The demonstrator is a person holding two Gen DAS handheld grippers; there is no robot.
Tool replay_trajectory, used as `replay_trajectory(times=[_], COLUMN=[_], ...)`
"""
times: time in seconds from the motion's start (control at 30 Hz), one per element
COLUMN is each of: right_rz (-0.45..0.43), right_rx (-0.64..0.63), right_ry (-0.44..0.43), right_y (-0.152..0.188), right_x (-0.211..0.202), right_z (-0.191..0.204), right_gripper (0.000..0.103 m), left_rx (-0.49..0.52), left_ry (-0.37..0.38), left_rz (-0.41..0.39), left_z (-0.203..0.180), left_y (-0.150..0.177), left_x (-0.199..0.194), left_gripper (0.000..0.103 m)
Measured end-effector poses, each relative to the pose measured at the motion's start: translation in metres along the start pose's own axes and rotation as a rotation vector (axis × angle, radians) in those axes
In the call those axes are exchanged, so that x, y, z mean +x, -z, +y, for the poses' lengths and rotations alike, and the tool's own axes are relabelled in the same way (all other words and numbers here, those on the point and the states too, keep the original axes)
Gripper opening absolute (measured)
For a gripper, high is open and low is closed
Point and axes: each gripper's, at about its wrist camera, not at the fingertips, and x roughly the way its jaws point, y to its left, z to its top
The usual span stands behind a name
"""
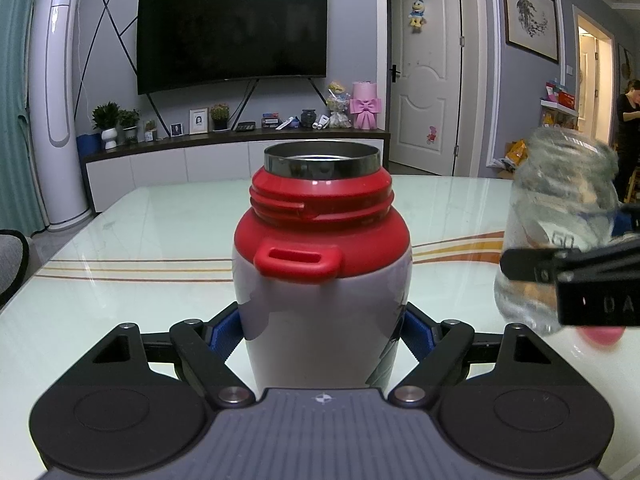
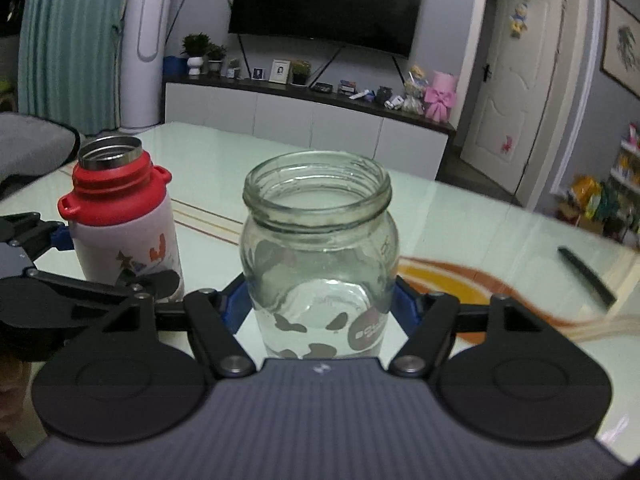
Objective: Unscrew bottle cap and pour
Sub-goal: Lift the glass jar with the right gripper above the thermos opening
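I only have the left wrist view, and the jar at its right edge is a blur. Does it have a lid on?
Observer: No. The right wrist view shows the glass jar open-mouthed, clamped in the right hand-held gripper.
Operator: Anything lying beyond it?
Observer: A dark flat object lies to its right.
Operator: And the bottle's side facing the jar?
Observer: The bottle carries small printed figures there.

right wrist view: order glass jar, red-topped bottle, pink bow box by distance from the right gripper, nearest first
1. glass jar: between the right gripper fingers, centre of view.
2. red-topped bottle: on the table to the left, held by the left gripper.
3. pink bow box: far back on the TV cabinet, right of centre.
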Motion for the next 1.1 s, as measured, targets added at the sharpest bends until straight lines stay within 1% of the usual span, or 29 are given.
replay_trajectory(times=[0.53, 0.87, 1.1], right_rz=[-0.055, -0.073, -0.083], right_rx=[-0.198, -0.337, -0.4], right_ry=[0.014, 0.047, 0.055], right_y=[-0.031, -0.033, -0.032], right_x=[0.011, 0.021, 0.026], right_z=[0.026, 0.04, 0.048], right_gripper=[0.069, 0.069, 0.069], left_rx=[0.004, 0.004, 0.005], left_ry=[0.005, 0.007, 0.007], left_rz=[-0.004, -0.003, -0.004], left_z=[-0.001, -0.001, 0.0], left_y=[0.008, 0.008, 0.007], left_x=[-0.001, 0.0, -0.001], left_gripper=[0.082, 0.082, 0.082])
